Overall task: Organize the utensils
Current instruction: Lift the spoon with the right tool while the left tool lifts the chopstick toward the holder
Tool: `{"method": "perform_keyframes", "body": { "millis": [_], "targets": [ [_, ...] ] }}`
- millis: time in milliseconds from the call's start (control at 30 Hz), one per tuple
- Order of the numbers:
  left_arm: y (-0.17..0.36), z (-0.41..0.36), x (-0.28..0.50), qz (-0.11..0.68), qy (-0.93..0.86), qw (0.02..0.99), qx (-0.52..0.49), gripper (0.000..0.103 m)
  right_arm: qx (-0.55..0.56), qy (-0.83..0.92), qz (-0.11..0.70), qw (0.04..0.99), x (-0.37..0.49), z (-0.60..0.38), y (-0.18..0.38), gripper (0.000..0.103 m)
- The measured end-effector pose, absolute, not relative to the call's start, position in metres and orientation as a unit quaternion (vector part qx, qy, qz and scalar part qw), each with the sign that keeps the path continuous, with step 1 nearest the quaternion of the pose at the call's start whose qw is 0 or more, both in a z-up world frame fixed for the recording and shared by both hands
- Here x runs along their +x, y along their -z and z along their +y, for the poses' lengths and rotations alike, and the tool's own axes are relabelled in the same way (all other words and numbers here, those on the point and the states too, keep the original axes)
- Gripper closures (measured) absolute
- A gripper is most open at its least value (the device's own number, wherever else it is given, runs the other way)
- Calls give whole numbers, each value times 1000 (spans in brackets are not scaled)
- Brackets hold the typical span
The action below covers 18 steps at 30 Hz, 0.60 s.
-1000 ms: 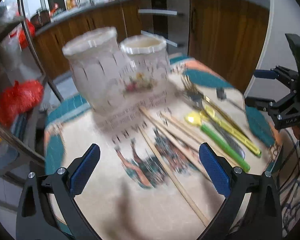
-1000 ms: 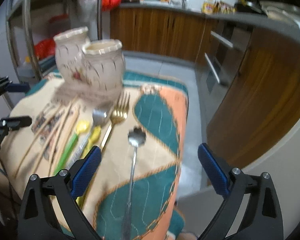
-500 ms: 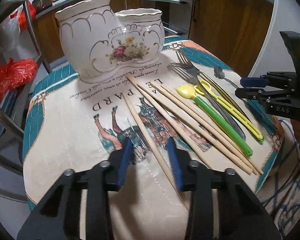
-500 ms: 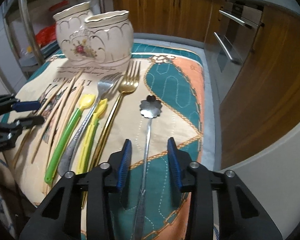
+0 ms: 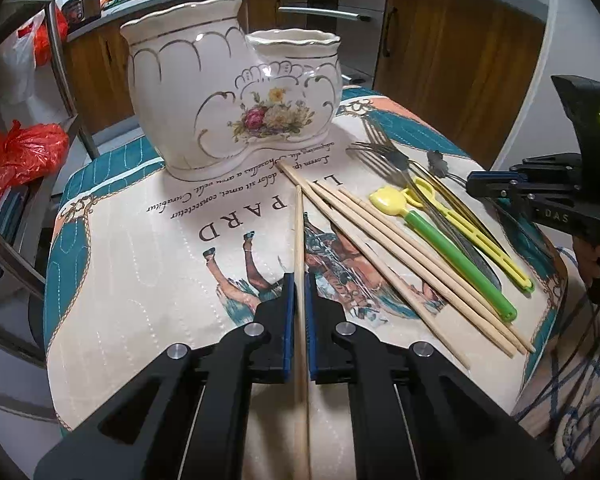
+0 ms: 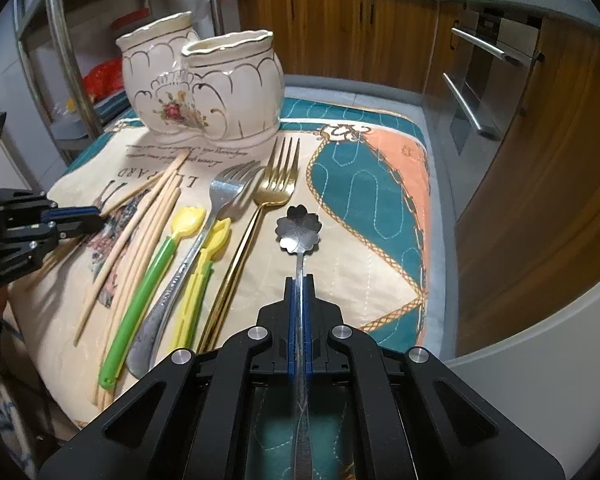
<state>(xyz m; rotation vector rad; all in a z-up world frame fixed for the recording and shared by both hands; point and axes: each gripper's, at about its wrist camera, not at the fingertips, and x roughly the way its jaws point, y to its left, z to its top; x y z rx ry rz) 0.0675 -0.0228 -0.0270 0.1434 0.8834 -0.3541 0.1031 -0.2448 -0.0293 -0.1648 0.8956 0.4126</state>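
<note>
With my left gripper (image 5: 297,300) clamped on a pale wooden chopstick (image 5: 299,240) at frame centre and my right gripper (image 6: 299,300) on a flower-bowled steel spoon (image 6: 299,229), I judge lifting toward the cream floral ceramic holder (image 5: 232,96), upper left, comes next.

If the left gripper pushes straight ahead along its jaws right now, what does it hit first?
Probably the ceramic utensil holder: the left gripper, shut on a chopstick, points at its base. Bare cloth lies between; depth is uncertain.
</note>
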Motion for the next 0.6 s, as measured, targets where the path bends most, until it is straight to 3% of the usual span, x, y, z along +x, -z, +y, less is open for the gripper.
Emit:
{"method": "perform_keyframes", "body": {
  "millis": [600],
  "targets": [
    [-43, 2, 46, 297, 194, 934, 38, 98, -44, -246, 251, 935, 71, -233, -43, 99]
  ]
}}
